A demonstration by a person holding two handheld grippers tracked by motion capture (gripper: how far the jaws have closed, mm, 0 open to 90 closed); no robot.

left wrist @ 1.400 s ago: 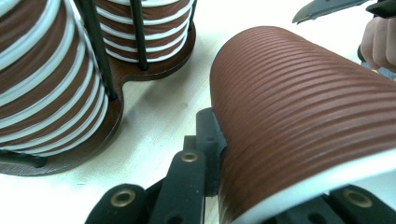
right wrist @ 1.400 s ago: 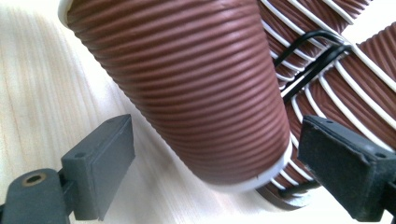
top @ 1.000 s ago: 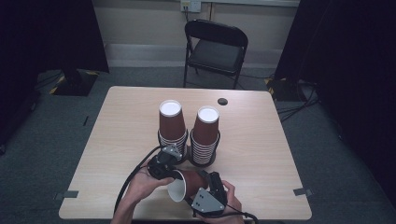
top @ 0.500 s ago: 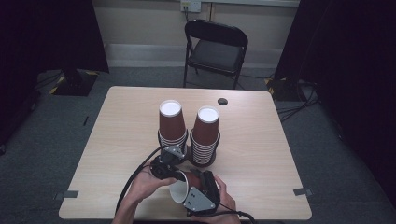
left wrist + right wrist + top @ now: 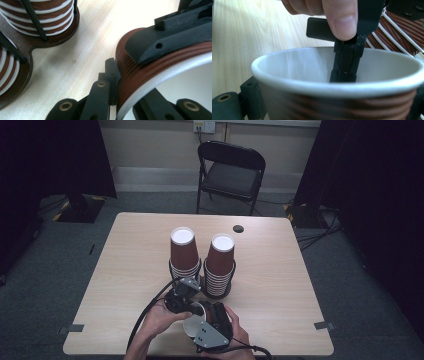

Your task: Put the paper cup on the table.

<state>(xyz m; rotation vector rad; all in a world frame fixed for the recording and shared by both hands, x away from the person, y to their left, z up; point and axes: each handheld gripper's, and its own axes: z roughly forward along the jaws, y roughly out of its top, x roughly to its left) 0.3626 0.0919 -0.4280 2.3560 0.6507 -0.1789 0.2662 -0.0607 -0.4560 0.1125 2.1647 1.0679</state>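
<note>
A brown paper cup (image 5: pixel 191 327) with a white inside is held near the table's front edge. My right gripper (image 5: pixel 205 320) is shut on its ribbed body, one jaw on each side of the cup (image 5: pixel 299 67). My left gripper (image 5: pixel 192 312) is shut on the cup's wall at the rim, with one finger (image 5: pixel 110 72) outside and the other inside. In the right gripper view those pinched fingers (image 5: pixel 345 62) reach down into the cup, under a person's thumb (image 5: pixel 339 17). The right gripper's finger (image 5: pixel 170 37) lies on the cup (image 5: pixel 140 72).
Two tall stacks of brown cups (image 5: pixel 184 252) (image 5: pixel 220 262) stand in a dark holder (image 5: pixel 22 72) with thin black rods, just behind the hands. A small black disc (image 5: pixel 238 228) lies at the back of the wooden table (image 5: pixel 125 270). A folding chair (image 5: pixel 231 170) stands beyond it.
The right gripper has shifted slightly left around the cup. Both hands otherwise stay in place, and the cup stays held.
</note>
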